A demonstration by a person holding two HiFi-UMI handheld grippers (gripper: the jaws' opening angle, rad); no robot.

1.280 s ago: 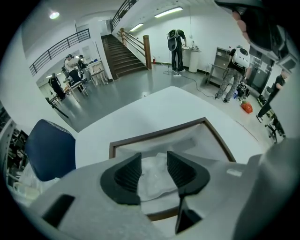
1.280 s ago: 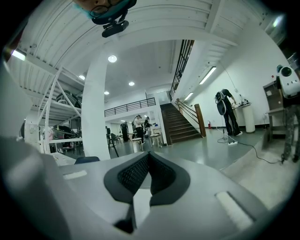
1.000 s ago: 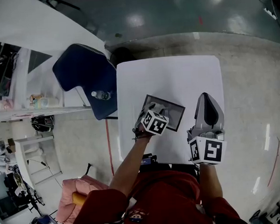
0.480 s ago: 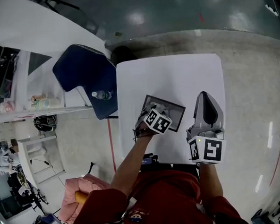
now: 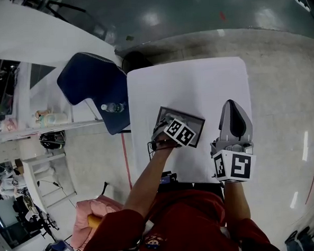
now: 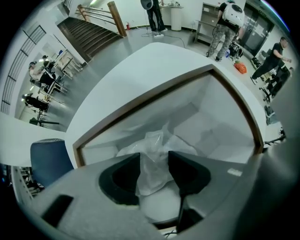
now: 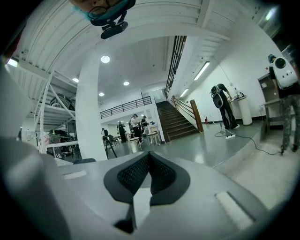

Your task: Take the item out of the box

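An open box (image 5: 198,126) with a brown rim (image 6: 140,101) and white inside lies on the white table (image 5: 191,83) near its front edge. In it lies an item in crumpled clear plastic (image 6: 157,145). My left gripper (image 5: 170,122) reaches into the box; in the left gripper view the left gripper (image 6: 153,163) is shut on the plastic, which is pinched between the two dark jaws. My right gripper (image 5: 231,104) stands to the right of the box over the table, apart from it. In its own view the right gripper (image 7: 149,157) is shut with nothing in it.
A blue chair (image 5: 93,81) stands at the table's left side, with a water bottle (image 5: 113,106) by its seat edge. Shelving with clutter (image 5: 34,116) lies further left. People (image 6: 225,21) stand in the hall beyond the table.
My left gripper has shifted a little forward and right, deeper over the box. The right gripper has drifted slightly toward me.
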